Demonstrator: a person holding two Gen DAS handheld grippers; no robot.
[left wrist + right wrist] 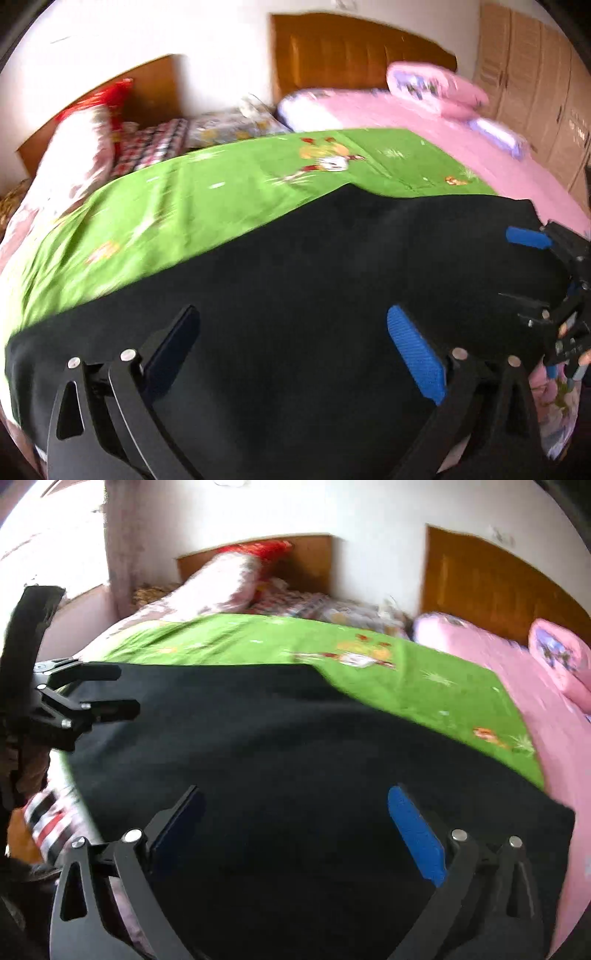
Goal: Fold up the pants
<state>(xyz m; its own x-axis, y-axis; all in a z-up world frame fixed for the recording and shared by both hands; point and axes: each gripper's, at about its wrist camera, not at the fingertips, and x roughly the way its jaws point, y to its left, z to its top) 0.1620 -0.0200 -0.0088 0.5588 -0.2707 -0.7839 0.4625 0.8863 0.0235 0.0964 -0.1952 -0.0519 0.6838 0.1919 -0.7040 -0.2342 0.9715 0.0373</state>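
Observation:
Black pants (314, 258) lie spread flat over a green printed sheet (221, 177) on a bed. My left gripper (295, 317) hovers over the near part of the cloth, open, with nothing between its blue pads. At the pants' right end is my right gripper (517, 269), also open. In the right wrist view the pants (277, 738) fill the lower half, and the right gripper (295, 797) stands open above them with empty jaws. The left gripper (125, 688) shows at the pants' left end, fingers apart. Both views are blurred.
A pink bedcover (406, 110) with a pink pillow (436, 86) lies to the right of the green sheet (406, 672). Patterned pillows and bedding (74, 147) are piled at the far left. Wooden headboards (351, 51) stand against the wall, and a wardrobe (535, 92) lines the right side.

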